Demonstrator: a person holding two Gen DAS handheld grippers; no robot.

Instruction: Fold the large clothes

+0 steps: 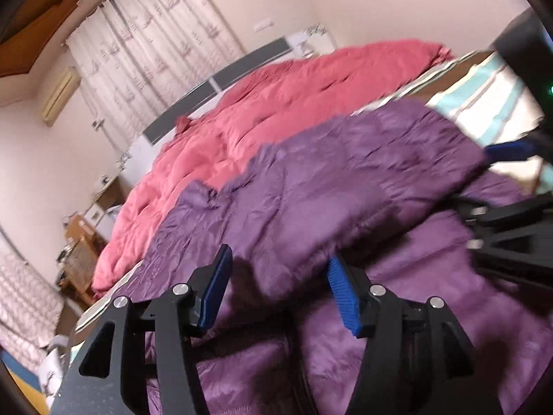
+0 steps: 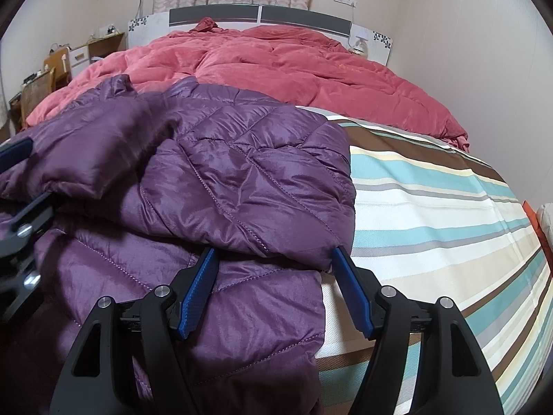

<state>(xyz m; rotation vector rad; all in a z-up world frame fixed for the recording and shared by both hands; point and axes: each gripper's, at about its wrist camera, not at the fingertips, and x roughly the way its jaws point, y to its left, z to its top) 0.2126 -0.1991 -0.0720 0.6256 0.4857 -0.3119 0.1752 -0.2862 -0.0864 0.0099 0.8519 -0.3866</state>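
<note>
Purple quilted jacket [image 2: 221,173] lies on the near part of the bed, partly on the striped sheet [image 2: 432,207], with the pink duvet [image 2: 276,65] bunched beyond it toward the headboard. One layer of the jacket is already turned over onto the layer beneath, its folded edge running across just ahead of both tools.

Left gripper [image 1: 276,290]: jaws spread, nothing pinched; the pads stand apart over the jacket fabric, and the view is blurred. Right gripper [image 2: 276,287]: jaws spread, hovering at the jacket's right edge where it meets the sheet; the fabric lies between and under the fingers, but the pads do not press on it.

Judged step: taking a fresh hold for the next fold.

Recommended procedure:
- Set each gripper over a seam or edge, not over loose padding, which compresses and slips.
- Close on both layers together so the upper one does not slide off.
- Keep the two holds level with each other before lifting.
- Lift only enough to clear the bed, then lay the fold down flat.

Risk: slick shell fabric may escape a shallow pinch.
</note>
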